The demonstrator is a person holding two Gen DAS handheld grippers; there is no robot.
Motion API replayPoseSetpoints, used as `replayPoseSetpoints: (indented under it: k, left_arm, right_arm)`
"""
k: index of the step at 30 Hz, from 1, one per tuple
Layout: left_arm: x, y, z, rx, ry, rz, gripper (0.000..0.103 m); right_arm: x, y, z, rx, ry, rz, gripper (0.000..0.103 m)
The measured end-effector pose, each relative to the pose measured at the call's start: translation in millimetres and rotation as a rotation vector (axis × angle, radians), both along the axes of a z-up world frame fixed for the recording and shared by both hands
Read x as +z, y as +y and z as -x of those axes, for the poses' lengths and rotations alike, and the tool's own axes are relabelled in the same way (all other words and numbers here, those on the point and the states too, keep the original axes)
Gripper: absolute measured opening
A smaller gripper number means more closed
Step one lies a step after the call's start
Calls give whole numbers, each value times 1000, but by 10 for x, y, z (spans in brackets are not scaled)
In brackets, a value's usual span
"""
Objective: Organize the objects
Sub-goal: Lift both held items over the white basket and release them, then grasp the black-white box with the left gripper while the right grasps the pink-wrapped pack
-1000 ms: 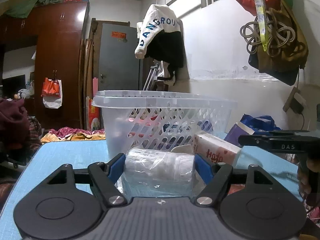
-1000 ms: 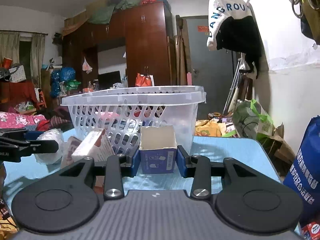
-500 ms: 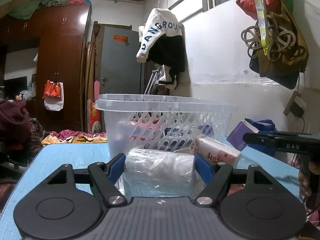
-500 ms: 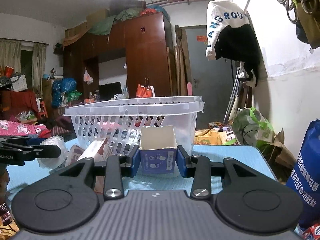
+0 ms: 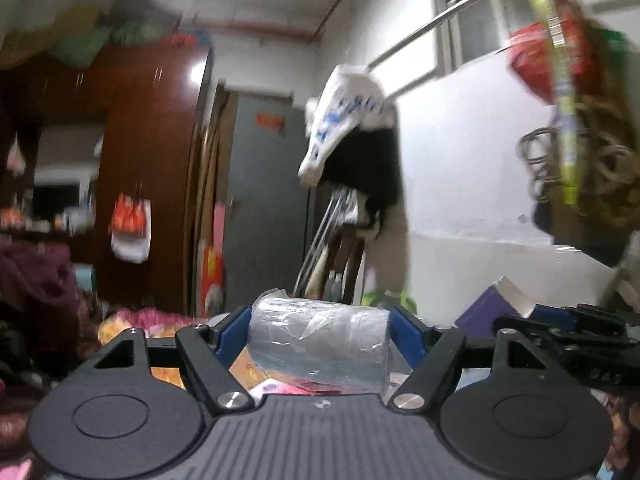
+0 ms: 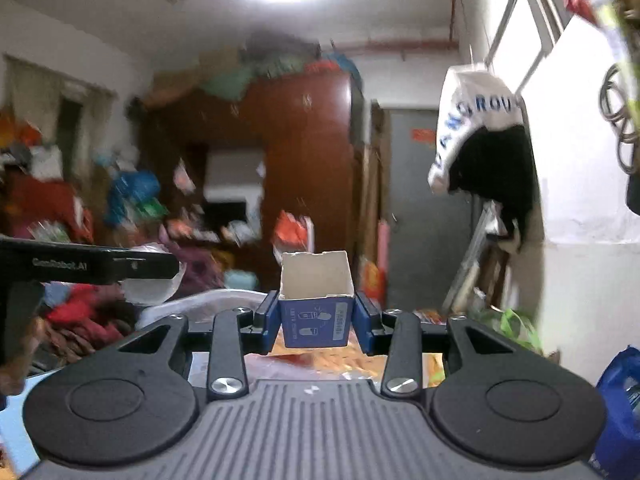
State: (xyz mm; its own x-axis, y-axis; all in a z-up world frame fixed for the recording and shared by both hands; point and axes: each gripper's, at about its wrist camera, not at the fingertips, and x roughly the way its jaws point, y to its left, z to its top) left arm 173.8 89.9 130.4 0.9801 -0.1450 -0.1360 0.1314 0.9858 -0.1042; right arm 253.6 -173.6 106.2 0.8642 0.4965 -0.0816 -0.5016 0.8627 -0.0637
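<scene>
White roll wrapped in clear plastic [image 5: 318, 334] sits pinched in the left gripper [image 5: 319, 330]; the right gripper [image 6: 317, 316] clamps an open-topped blue cardboard box [image 6: 316, 312].

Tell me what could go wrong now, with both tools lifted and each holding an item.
1. The plastic-wrapped roll is held by the left tool through loose, crinkled film, so it may slip out.
2. The open blue box is pinched only at its lower part by the right tool; it may tip or crush.
3. Only a part of the white basket's rim shows, so a drop may miss it.
</scene>
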Motion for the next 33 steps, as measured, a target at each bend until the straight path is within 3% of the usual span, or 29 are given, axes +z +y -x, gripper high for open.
replayPoseSetpoints:
  k: [3, 4, 5, 7, 8, 11, 14, 16, 20, 24, 27, 33]
  left_arm:
    - [2, 10, -417, -5, 77, 23, 82]
    - [-36, 7, -498, -4, 108, 20, 92]
    - [-74, 7, -547, 13, 144, 12, 94]
    - [-131, 42, -435, 49, 132, -1, 94]
    - [-152, 71, -280, 54, 90, -6, 95]
    - [-269, 118, 219, 57, 17, -45, 100]
    - [-484, 162, 469, 90, 72, -79, 100]
    - [-691, 199, 455, 104, 166, -114, 100]
    - [-906, 320, 303, 153, 262, -124, 99]
    - [-1010, 405, 144, 135, 337, -122, 99]
    - [-1083, 405, 52, 148, 380, -143, 98]
    - [-1124, 433, 74, 132, 399, -122, 97]
  right_arm:
    - [63, 152, -402, 31, 120, 24, 43]
    - [49, 199, -475, 25, 138, 38, 48]
    - [35, 217, -493, 8, 143, 46, 56]
    - [9, 133, -378, -15, 118, 12, 98]
    - [-24, 31, -255, 4, 87, -31, 103]
    - [-225, -164, 48, 56, 88, -73, 103]
    - [-531, -128, 235, 96, 133, -8, 102]
    - [-734, -3, 252, 111, 163, 75, 84]
    - [-828, 150, 155, 164, 219, 97, 72]
    - [-845, 292, 182, 168, 205, 146, 69]
    - [-867, 321, 134, 209, 243, 146, 68]
    - [-917, 366, 116, 220, 290, 132, 69]
